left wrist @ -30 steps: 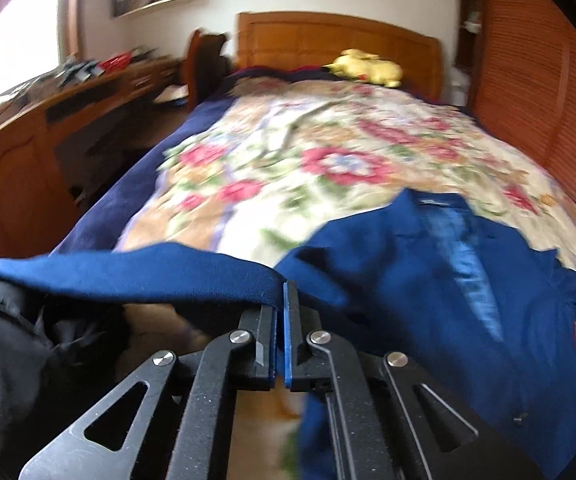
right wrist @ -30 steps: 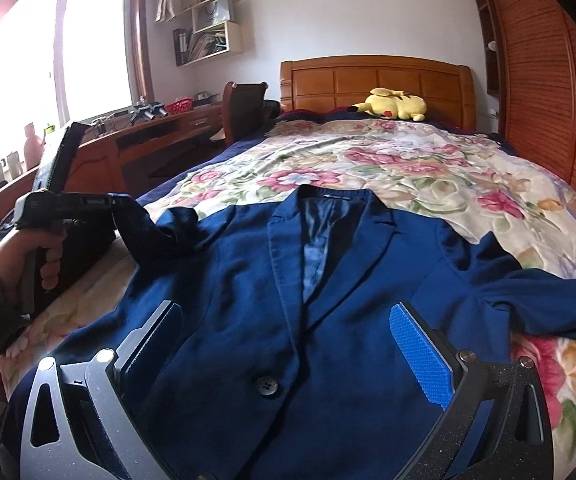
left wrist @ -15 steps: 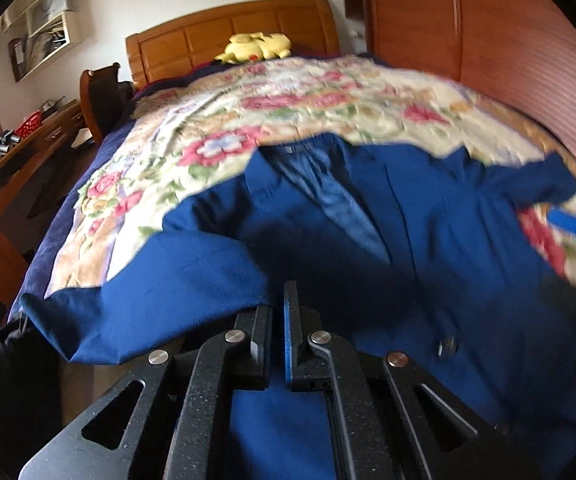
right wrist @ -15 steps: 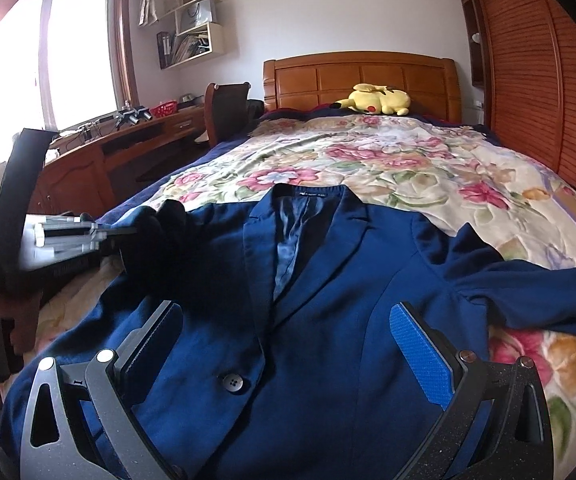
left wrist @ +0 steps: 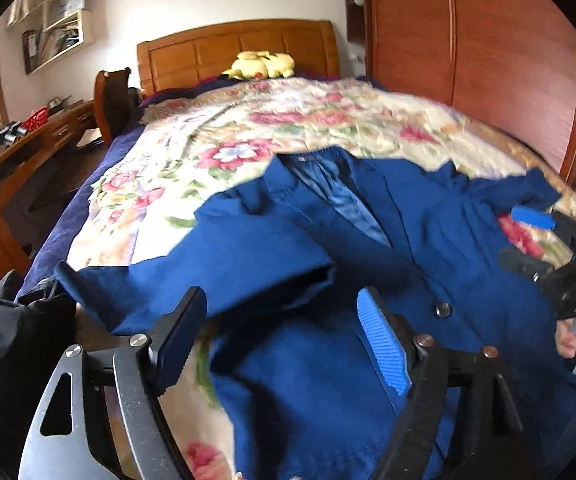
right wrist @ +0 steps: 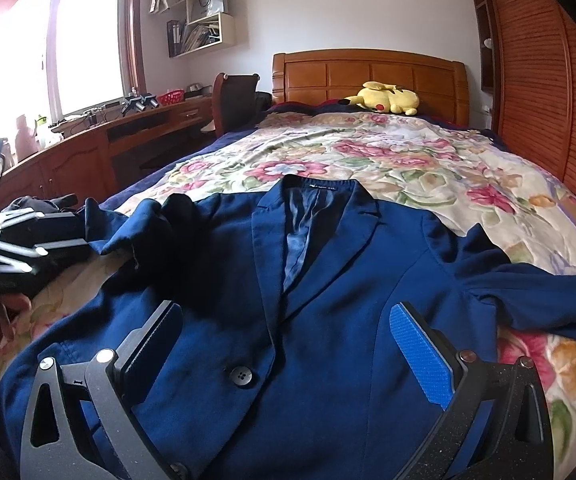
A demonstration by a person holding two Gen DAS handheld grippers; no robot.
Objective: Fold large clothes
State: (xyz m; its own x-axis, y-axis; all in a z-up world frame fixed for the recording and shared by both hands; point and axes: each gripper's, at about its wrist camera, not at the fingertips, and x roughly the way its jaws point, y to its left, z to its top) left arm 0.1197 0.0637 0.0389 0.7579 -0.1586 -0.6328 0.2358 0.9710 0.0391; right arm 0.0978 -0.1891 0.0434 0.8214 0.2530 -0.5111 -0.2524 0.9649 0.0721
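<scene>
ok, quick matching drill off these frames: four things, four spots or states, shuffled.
Things:
1 jacket
2 plush toy
3 chair
4 left hand-held gripper

Spots or states:
A by the headboard
B at the desk
C spread on the floral bedspread
D jaws opening, nothing pinched

Pairs: 1-C, 2-A, 3-B, 4-D

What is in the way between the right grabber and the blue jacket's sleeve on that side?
Nothing visible. The right gripper hangs open over the front of the blue jacket, and the right sleeve lies spread on the floral bedspread with only jacket cloth between them.
</scene>
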